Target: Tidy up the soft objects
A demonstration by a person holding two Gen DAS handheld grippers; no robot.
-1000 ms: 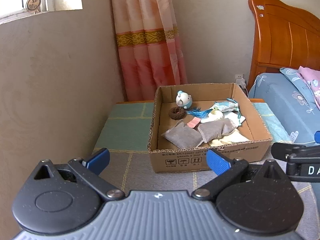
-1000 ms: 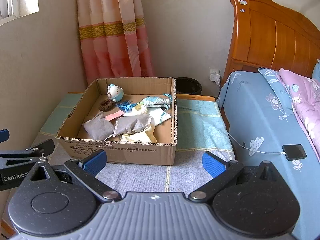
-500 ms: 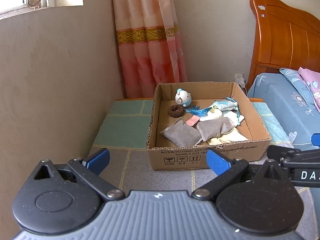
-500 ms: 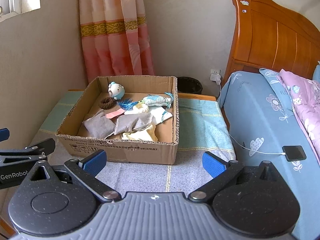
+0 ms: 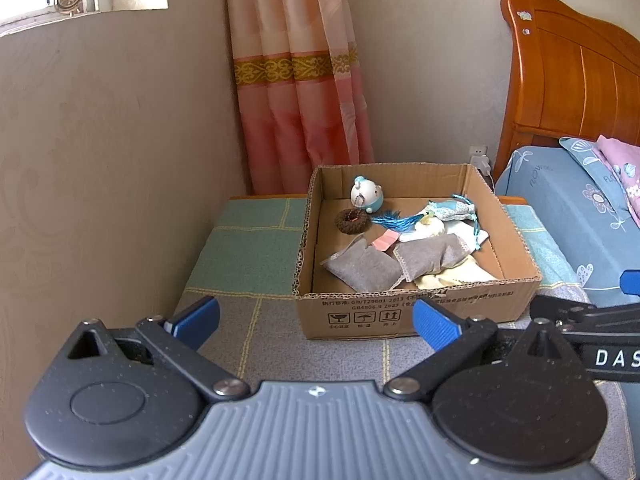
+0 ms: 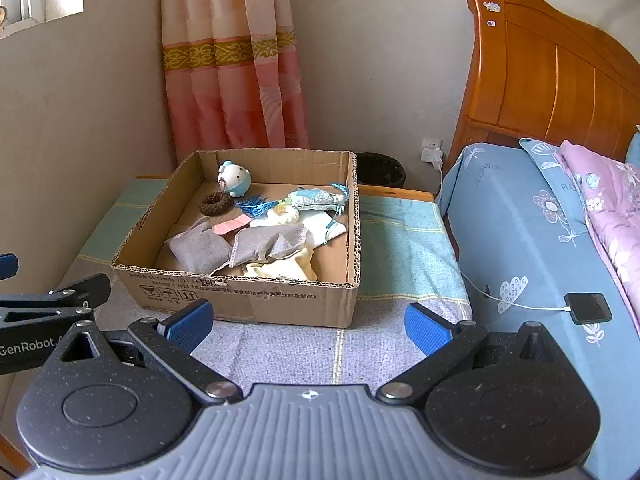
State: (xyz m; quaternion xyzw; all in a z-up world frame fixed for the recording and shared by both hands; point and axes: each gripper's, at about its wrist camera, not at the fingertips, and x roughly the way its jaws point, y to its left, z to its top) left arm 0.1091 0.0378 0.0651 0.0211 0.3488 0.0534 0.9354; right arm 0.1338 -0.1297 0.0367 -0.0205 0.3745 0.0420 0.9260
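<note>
Ahead of both wide, empty grippers, left [image 5: 316, 317] and right [image 6: 308, 320], sits the box [image 6: 256, 296], its pouches [image 5: 362, 266] slightly nearer the left one.

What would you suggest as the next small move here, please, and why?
Probably bring the left gripper forward over the box towards the near grey pouch: both grippers are open, empty and short of the box, and that pouch lies nearest, uncovered.

Grey pouches [image 5: 394, 262], sachet [image 5: 452, 210], plush toy [image 5: 367, 195] lie jumbled inside cardboard box [image 5: 404, 312].
</note>
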